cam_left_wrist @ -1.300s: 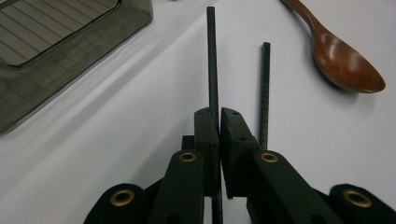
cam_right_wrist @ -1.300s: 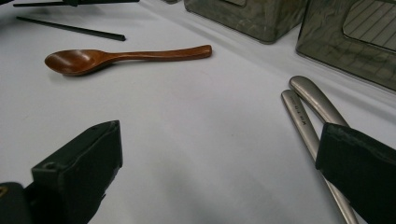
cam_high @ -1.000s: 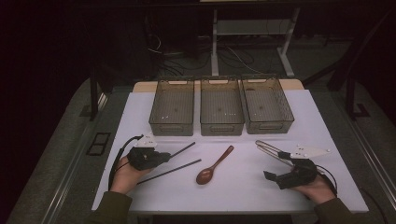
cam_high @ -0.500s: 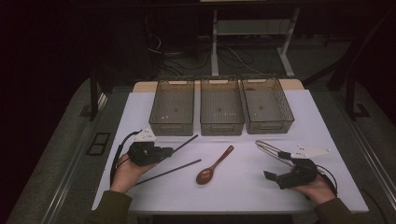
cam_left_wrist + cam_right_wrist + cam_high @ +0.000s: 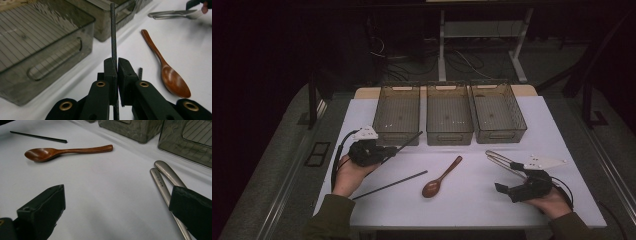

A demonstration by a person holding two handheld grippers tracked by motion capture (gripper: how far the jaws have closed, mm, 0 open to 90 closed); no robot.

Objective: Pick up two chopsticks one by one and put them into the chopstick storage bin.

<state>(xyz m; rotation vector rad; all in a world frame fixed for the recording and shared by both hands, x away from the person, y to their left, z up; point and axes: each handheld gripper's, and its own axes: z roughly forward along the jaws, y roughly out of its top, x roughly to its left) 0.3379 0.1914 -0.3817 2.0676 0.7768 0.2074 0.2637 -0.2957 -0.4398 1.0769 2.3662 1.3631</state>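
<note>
Left gripper view shows left tool (image 5: 117, 65) clamping black chopstick (image 5: 113, 32); right gripper view: right tool (image 5: 117, 212) wide.

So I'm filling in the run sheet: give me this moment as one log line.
left gripper: shut on black chopstick, off the table | right gripper: open beside metal cutlery | wooden spoon, second chopstick: on table

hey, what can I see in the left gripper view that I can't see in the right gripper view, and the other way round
Left gripper view: the left gripper, jaws shut on a black chopstick pointing toward the bins, and the slotted handle in the nearest bin. Right gripper view: the right gripper, jaws open with nothing between them, and a second chopstick lying flat on the table. Both: the wooden spoon, two metal utensil handles, the bins and the white table.
</note>
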